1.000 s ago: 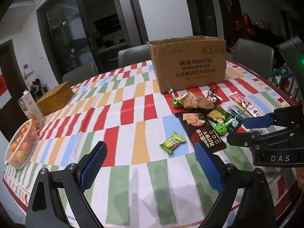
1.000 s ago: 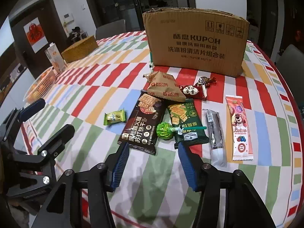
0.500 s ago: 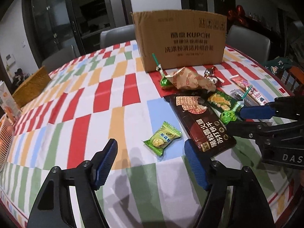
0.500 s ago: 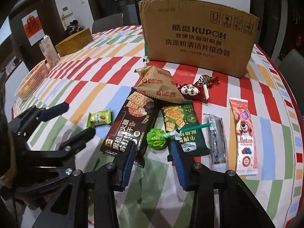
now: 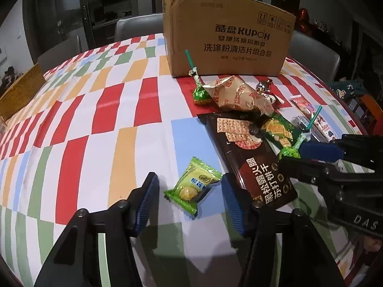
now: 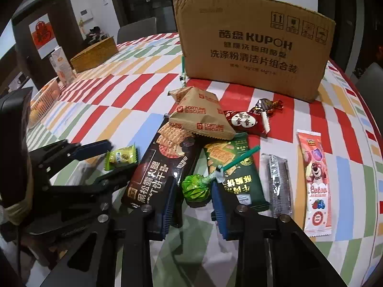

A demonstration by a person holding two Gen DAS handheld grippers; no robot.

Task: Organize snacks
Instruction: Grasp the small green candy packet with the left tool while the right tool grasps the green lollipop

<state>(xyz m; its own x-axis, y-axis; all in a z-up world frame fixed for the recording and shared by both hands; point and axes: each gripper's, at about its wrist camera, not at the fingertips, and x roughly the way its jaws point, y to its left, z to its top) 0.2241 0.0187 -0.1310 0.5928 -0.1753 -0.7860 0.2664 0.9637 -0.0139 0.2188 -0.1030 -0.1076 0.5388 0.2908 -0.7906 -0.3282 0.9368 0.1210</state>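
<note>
Green lollipop [image 6: 195, 187] lies between closing right jaws, untouched; left jaws closing around green candy [image 5: 192, 186].

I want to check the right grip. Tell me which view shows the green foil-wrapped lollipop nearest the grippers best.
The right wrist view: the green foil-wrapped lollipop lies whole and central between the closing right gripper pads. The left wrist view shows its head small, partly hidden behind that gripper's finger.

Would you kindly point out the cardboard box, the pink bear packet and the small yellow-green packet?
cardboard box [image 6: 253, 47], right wrist view, printed front.
pink bear packet [image 6: 315, 181], right wrist view, middle.
small yellow-green packet [image 5: 194, 186], left wrist view, middle.
</note>
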